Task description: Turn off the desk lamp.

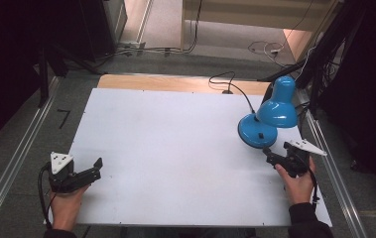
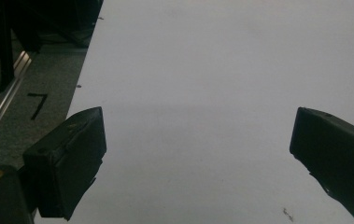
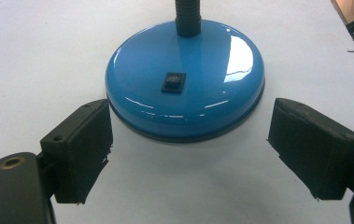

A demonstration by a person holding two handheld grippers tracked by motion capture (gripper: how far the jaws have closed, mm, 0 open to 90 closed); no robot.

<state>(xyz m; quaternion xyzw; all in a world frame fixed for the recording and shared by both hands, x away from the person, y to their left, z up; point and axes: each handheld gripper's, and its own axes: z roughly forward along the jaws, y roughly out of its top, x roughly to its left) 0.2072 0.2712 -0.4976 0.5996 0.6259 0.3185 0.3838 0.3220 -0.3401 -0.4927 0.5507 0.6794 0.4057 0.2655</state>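
A glossy blue desk lamp with a round domed base, a black flexible neck and a bell-shaped blue shade (image 1: 267, 116) stood near the right edge of the flat white tabletop (image 1: 175, 148), its shade tilted over and leaning above the base toward the table's far right corner. In the right gripper view the round blue lamp base (image 3: 188, 79) carried a small black rocker switch (image 3: 173, 81) on its upper surface, with the black neck rising from the far side of the dome. The right gripper (image 1: 270, 154), held in the person's right hand (image 1: 297, 186), pointed at the base from the near side; its two black jaws stood spread wide apart, one on each side of the base's near rim, close to it but not pressing on it, and nothing was pinched between them. A thin black cord (image 1: 235, 89) ran from the lamp toward the back edge of the table. Well apart from the lamp, at the table's left edge, the left gripper (image 1: 96, 166) rested in the person's left hand (image 1: 66, 206), its jaws likewise spread wide over bare white surface and gripping nothing. Beyond the table's left edge lay a grey floor with a metal rail (image 1: 17, 163).
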